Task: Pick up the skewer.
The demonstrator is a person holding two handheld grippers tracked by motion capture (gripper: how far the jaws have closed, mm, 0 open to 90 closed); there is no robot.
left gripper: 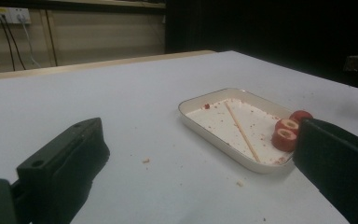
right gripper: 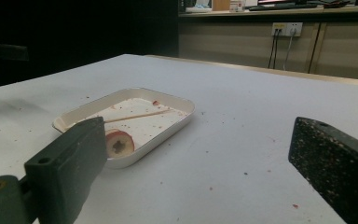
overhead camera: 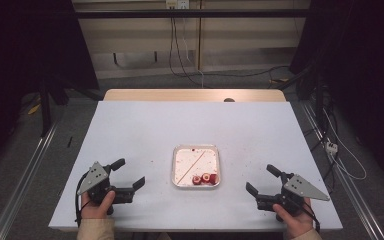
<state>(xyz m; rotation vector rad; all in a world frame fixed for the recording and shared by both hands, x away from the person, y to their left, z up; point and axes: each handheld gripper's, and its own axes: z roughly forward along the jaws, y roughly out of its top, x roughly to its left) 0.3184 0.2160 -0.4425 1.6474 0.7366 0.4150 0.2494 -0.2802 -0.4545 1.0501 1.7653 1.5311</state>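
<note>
A shallow white tray (overhead camera: pixel 196 150) lies in the middle of the table. In its near right corner sit three red round pieces (overhead camera: pixel 205 178), and a thin wooden skewer (overhead camera: pixel 192 162) lies slantwise in the tray. My left gripper (overhead camera: pixel 129 172) rests on the table left of the tray, open, nothing between its jaws. My right gripper (overhead camera: pixel 261 179) rests to the right of the tray, open too. In the left gripper view, the left gripper (left gripper: pixel 199 135) faces the tray (left gripper: pixel 214 116), red pieces (left gripper: pixel 286 135) and skewer (left gripper: pixel 242 130). The right gripper (right gripper: pixel 198 128) looks at the tray (right gripper: pixel 177 121), one red piece (right gripper: pixel 120 142) and the skewer (right gripper: pixel 135 115).
The white table top (overhead camera: pixel 190 120) carries small red crumbs around the tray. A wooden edge (overhead camera: pixel 195 95) runs along the far side. Metal rails (overhead camera: pixel 25 175) and cables (overhead camera: pixel 340 155) lie on the floor on both sides.
</note>
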